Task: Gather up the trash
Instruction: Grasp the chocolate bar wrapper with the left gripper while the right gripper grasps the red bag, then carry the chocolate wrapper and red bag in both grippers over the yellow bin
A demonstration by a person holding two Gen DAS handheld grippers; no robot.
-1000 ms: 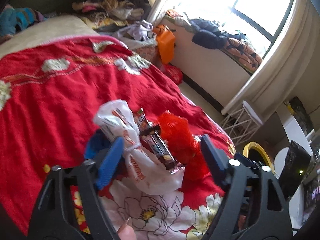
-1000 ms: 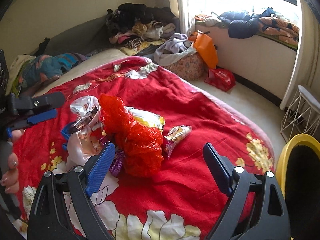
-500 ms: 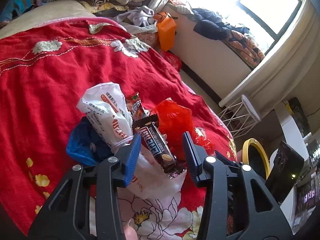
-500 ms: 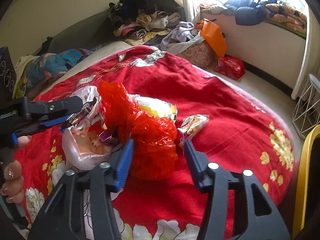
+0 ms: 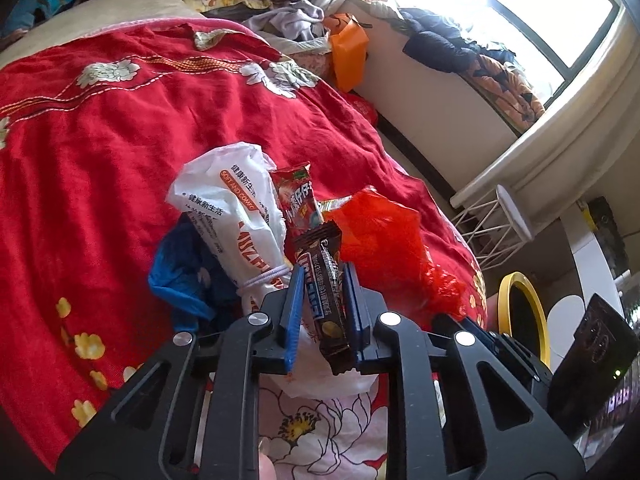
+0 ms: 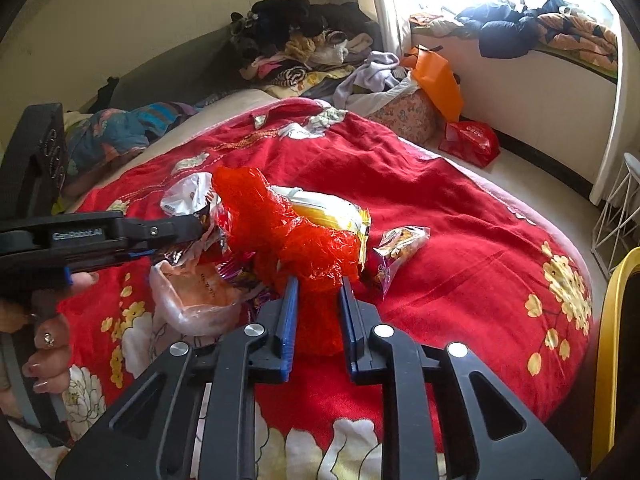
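A pile of trash lies on the red bedspread (image 5: pixel 100 128). My left gripper (image 5: pixel 322 280) has its jaws closing, and the pads press a brown chocolate bar wrapper (image 5: pixel 326 304) from both sides. Beside it lie a white printed bag (image 5: pixel 232 208), a red snack wrapper (image 5: pixel 298 196) and a crumpled blue bag (image 5: pixel 184 276). In the right wrist view my right gripper (image 6: pixel 319 284) is also closing, with its pads squeezing the lower part of a crinkled red plastic bag (image 6: pixel 280 224). A yellow-white packet (image 6: pixel 332 212) and a small snack packet (image 6: pixel 400 240) lie just behind it.
A pile of clothes (image 6: pixel 304 48) sits past the bed's far end. An orange bag (image 6: pixel 436 76) and a red bag (image 6: pixel 470 140) stand on the floor by the window wall. At the right are a white wire stand (image 5: pixel 492 228) and a yellow-rimmed object (image 6: pixel 612 340).
Both grippers' jaws went from wide open to nearly shut. The left closed onto the chocolate bar wrapper and dipped toward the pile. The right closed onto the red bag.
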